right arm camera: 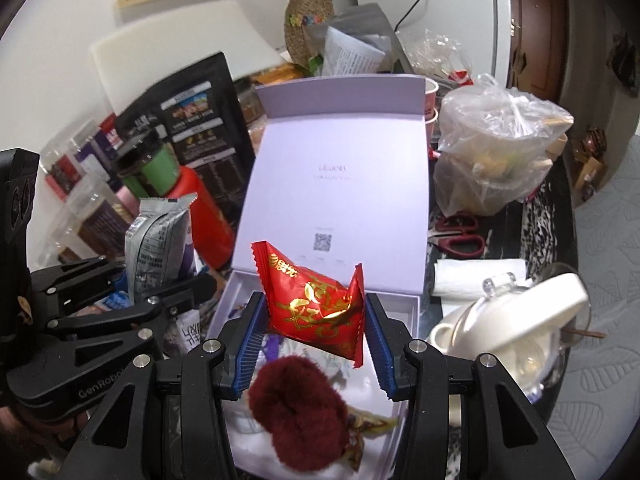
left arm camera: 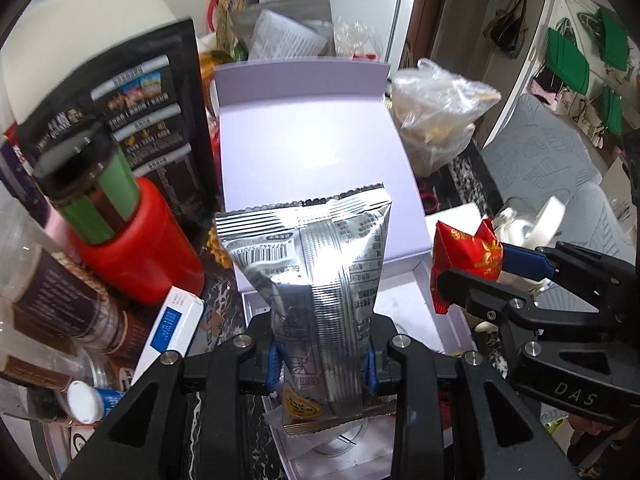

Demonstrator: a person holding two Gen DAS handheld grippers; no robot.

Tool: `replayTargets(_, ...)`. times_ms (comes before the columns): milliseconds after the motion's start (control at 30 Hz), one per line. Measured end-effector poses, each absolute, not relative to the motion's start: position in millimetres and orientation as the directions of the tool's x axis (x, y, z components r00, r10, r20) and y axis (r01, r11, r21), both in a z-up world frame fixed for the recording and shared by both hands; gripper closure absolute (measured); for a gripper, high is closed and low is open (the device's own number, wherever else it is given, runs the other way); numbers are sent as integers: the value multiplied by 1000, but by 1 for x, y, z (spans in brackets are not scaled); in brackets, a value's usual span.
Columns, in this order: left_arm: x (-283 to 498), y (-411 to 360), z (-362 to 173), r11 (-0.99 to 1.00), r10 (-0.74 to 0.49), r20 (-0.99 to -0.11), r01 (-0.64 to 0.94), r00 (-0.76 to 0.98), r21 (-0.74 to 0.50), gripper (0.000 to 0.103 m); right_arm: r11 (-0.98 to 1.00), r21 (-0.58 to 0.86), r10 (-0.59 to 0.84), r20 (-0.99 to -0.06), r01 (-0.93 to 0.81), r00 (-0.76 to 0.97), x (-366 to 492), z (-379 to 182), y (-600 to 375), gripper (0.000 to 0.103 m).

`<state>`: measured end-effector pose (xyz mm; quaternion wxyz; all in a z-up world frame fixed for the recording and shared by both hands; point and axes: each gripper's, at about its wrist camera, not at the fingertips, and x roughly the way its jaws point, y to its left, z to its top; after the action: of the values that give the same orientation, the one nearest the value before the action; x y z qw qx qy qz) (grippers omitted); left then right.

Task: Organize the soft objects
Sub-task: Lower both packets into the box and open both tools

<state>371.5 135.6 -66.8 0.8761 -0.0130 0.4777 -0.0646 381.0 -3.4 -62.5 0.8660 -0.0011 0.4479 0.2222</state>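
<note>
You're clamping a shiny silver foil snack packet (left arm camera: 320, 280), ribbed with black print and a yellow patch, between blue-padded black jaws. Between your other jaws you're gripping a glossy red wrapper (right arm camera: 316, 308) with gold lettering; below them a fluffy maroon pompom (right arm camera: 300, 412) is lying in the pale lilac cardboard box (right arm camera: 340, 184).

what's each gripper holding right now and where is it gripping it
The left gripper pinches the silver snack packet across its lower part. The right gripper clamps the red snack packet by its two sides.
</note>
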Motion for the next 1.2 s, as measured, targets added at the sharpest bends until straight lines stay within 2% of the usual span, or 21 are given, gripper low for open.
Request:
replayTargets(400,382,132,-119,988,-127,-897,130,423,-79,72,912,168,337,-827,-375,449,391,-112,11,55)
replayTargets(833,379,123,-152,983,-150,-932,148,329,-106,72,926,177,303,-876,-335,375,378,-158,5,55)
replayTargets(1200,389,117,-177,986,-132,-947,139,292,-94,72,938,159,273,-886,-309,375,379,-173,-1,53)
